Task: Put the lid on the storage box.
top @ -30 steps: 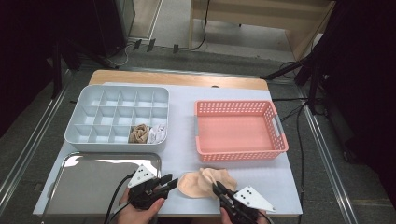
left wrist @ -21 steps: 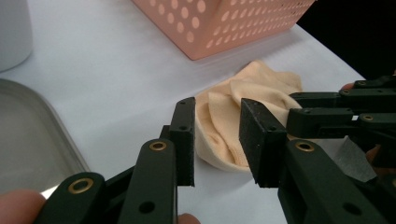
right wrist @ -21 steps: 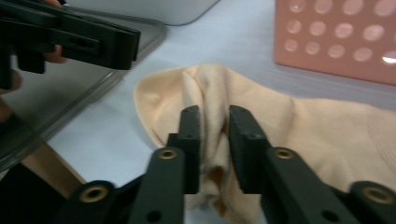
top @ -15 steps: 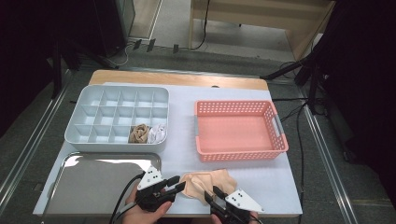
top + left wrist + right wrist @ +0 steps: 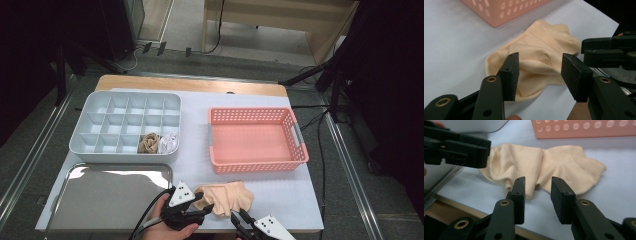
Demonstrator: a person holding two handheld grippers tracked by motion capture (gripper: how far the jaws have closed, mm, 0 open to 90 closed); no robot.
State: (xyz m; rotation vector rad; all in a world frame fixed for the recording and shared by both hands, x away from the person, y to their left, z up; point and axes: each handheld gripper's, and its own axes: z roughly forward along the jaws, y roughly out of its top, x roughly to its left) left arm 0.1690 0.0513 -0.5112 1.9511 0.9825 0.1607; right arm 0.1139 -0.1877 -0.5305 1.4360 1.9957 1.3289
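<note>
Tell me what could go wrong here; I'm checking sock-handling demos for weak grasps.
The peach sock lies crumpled near the table's front edge, so a tug could drag it off. The left gripper, open, straddles just one raised fold and might pinch only a single layer. The right gripper, open, sits at the sock's edge and may close beside it.

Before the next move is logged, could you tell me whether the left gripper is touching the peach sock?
Touching. In the left gripper view, the left gripper is open, and one of its fingers presses into the sock's near edge.
</note>
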